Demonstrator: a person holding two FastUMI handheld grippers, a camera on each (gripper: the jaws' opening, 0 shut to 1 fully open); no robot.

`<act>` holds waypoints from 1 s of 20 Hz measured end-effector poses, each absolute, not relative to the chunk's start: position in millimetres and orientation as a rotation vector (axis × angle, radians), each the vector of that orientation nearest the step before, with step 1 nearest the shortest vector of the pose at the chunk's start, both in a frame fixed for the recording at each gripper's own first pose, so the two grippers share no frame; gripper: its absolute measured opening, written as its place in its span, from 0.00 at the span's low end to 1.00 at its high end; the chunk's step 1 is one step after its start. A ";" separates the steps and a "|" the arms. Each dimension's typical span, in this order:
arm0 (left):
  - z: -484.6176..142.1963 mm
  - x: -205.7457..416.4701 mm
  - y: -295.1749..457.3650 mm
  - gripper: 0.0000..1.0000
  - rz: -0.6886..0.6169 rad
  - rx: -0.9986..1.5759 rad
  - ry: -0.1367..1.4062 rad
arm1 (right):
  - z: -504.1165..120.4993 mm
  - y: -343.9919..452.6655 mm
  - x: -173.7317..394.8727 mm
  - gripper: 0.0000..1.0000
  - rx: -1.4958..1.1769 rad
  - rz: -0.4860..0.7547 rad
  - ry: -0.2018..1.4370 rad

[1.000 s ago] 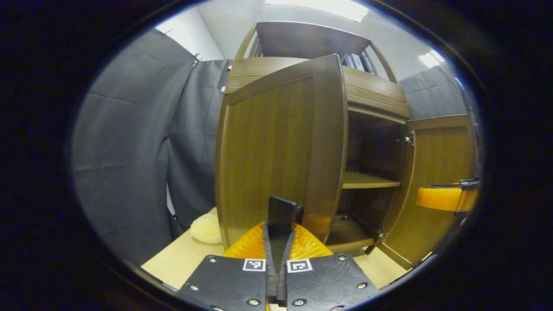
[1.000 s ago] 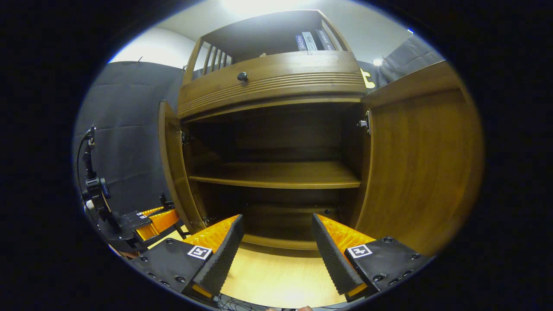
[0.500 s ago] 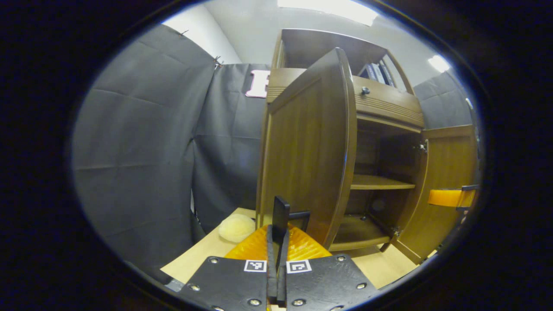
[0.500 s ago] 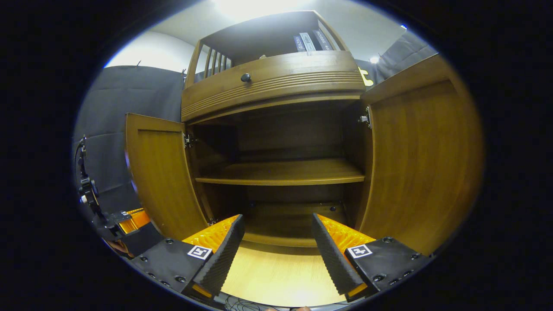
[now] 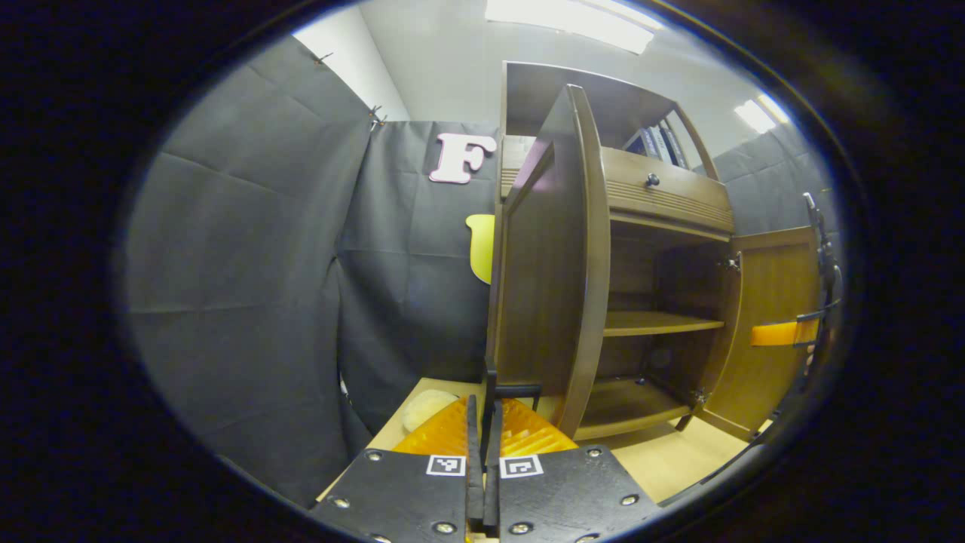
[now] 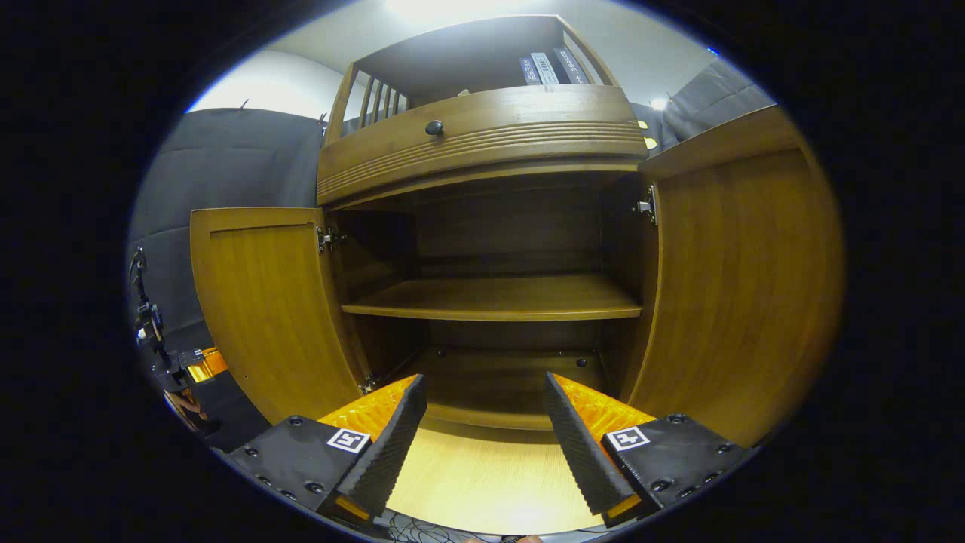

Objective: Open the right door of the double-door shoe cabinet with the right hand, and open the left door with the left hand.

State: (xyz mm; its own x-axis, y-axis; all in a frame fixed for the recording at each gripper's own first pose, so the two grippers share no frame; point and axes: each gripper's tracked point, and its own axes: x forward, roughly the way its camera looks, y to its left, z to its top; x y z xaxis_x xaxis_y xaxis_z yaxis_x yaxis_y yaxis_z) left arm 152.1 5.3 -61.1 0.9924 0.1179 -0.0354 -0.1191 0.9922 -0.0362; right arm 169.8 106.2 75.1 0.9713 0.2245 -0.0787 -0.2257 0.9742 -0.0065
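The wooden shoe cabinet [image 6: 482, 143] stands with both doors swung out. In the left gripper view the left door [image 5: 550, 264] appears nearly edge-on. My left gripper [image 5: 482, 411] is shut on that door's dark handle [image 5: 490, 381]. The right door [image 5: 769, 317] stands wide, with the right gripper [image 5: 784, 332] far off beside it. In the right gripper view my right gripper [image 6: 482, 441] hangs open in front of the cabinet's mouth, holding nothing. The left door [image 6: 264, 302] and right door [image 6: 739, 279] flank a bare inner shelf [image 6: 497, 298]. The left gripper [image 6: 192, 369] peeks from behind the left door.
A drawer with a round knob [image 6: 433, 127] runs above the doors, and books [image 6: 546, 68] stand on top. A pale round object [image 5: 426, 407] lies on the light wood tabletop [image 6: 482, 483] left of the cabinet. Black cloth walls [image 5: 241, 286] close in the left side.
The left door has swung much further out, with my left gripper still shut on its handle. The right gripper has stayed open and almost still.
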 end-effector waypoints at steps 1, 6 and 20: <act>-61.1 151.9 11.6 0.02 0.113 -0.028 0.036 | 74.9 106.3 170.1 0.93 -0.013 0.225 0.080; -63.6 150.2 19.7 0.02 0.046 -0.004 0.062 | 81.1 98.8 166.0 0.92 -0.022 0.195 0.069; -39.3 114.8 37.1 0.02 0.103 0.024 0.017 | 80.9 59.3 136.5 0.93 -0.061 0.113 0.096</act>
